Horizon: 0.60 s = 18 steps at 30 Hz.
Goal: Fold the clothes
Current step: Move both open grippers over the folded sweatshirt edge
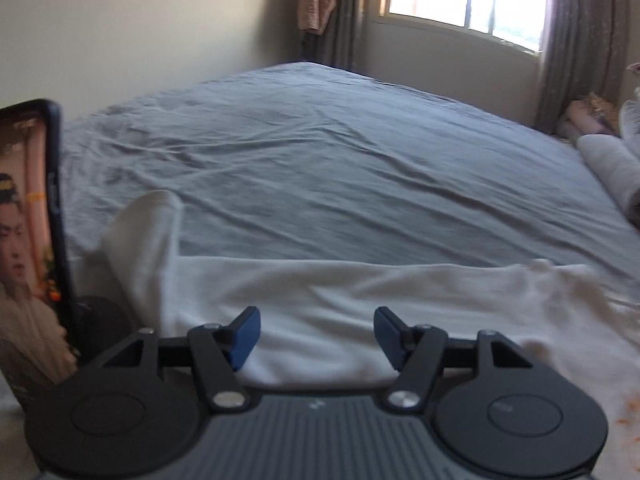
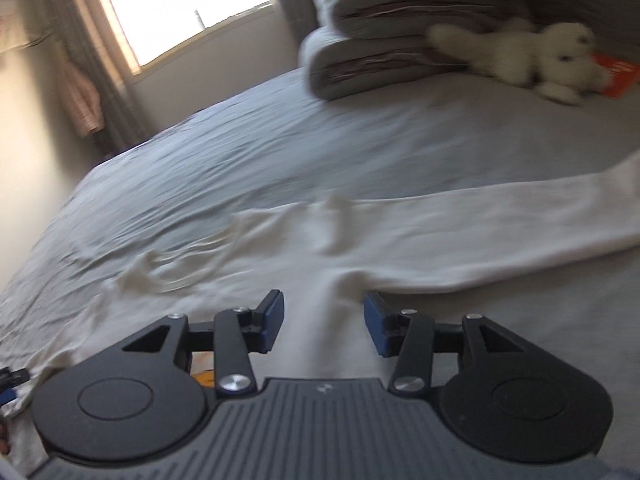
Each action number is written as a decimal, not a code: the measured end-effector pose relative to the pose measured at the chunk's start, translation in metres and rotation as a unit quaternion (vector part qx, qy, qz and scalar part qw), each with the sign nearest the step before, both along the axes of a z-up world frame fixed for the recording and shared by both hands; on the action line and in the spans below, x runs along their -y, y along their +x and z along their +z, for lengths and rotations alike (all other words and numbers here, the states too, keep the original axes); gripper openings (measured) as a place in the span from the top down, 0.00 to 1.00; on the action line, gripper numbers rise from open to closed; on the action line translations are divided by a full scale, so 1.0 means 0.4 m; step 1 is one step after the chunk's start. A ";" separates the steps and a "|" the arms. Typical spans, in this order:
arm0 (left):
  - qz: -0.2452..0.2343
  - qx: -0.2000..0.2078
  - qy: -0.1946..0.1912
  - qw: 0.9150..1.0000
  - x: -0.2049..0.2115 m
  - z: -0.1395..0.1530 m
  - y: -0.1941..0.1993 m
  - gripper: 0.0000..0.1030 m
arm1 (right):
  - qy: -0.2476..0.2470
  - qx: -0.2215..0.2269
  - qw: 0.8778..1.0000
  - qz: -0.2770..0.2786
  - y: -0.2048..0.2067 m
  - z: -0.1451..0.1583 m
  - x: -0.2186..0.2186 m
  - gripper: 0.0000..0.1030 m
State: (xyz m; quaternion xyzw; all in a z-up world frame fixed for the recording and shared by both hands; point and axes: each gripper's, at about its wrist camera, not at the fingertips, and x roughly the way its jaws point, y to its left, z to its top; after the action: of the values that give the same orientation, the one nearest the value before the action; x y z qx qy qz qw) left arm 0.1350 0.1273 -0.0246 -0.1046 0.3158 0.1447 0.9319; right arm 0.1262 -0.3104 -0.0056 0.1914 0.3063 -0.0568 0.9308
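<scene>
A white garment lies along the grey bed's near edge, long axis three to nine o'clock; left gripper and right gripper gape, released; no legible writing.

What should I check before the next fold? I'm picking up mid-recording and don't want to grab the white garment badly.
1. Left gripper free: ok, jaws apart, nothing pinched, white garment lies below and ahead.
2. Right gripper free: ok, jaws apart; a ridge of cloth runs between them, pads not pressing it.
3. Garment spread flat: not ok, wrinkled at the middle, one sleeve bent upward.
4. Long sleeve laid out straight: ok.
5. Folding room on the grey sheet: ok beyond the garment.
6. Phone standing at the left edge clear of the cloth: cannot tell.
</scene>
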 end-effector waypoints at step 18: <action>-0.078 0.036 -0.080 0.993 0.106 0.007 -0.061 0.15 | 0.016 0.008 0.965 -0.262 -0.103 -0.064 0.310 0.42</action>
State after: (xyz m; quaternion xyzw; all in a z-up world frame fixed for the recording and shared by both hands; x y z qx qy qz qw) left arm 0.1105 0.0848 -0.0219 -0.1588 0.3001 0.0420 0.9397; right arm 0.0849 -0.4343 -0.0310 0.2804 0.2392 -0.2919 0.8826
